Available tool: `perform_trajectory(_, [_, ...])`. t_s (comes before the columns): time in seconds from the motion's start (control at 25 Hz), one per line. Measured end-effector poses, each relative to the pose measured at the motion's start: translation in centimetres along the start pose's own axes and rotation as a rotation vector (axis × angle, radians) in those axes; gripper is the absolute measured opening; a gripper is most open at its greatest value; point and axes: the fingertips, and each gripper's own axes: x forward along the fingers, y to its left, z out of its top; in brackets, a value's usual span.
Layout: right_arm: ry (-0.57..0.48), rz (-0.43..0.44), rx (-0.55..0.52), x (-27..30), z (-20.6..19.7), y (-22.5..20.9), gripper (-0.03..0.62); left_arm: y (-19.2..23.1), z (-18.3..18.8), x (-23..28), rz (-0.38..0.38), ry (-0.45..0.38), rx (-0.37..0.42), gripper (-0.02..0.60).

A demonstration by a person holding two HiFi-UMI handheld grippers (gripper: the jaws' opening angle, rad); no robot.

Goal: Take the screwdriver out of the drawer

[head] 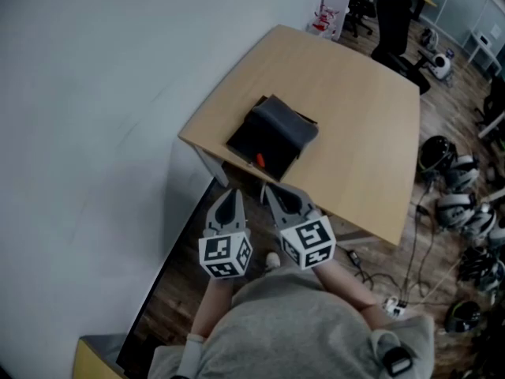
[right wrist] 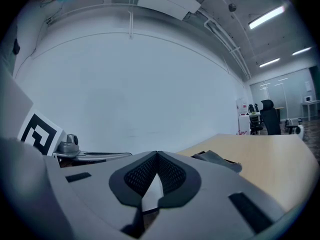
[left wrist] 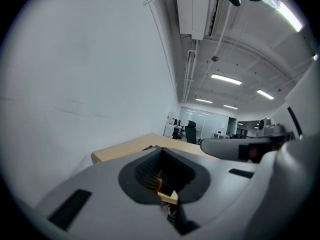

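Note:
A black drawer box sits near the left corner of a light wooden table. A small orange-red piece shows at its near front edge; I cannot tell what it is. My left gripper and right gripper are held side by side just short of the table's near edge, pointing at the box. Both are shut with nothing between their tips. The left gripper view shows its closed jaws in front of the table. In the right gripper view the closed jaws point past the box.
A white wall runs along the left. Several round helmets and cables lie on the wooden floor to the right of the table. Office chairs stand beyond its far end.

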Motion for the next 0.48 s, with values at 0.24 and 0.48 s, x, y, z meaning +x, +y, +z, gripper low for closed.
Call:
perform_trajectory(0.24, [0.006, 0.032, 0.0, 2.3, 0.1, -2.0, -0.002, 0.5, 0.3, 2.8, 0.018, -0.002, -0.002, 0.0])
perform_trajectory(0.48, [0.013, 0.044, 0.01, 3.6, 0.3, -3.4, -0.002, 1.1, 0.2, 3.8, 0.049, 0.005, -0.013, 0.0])
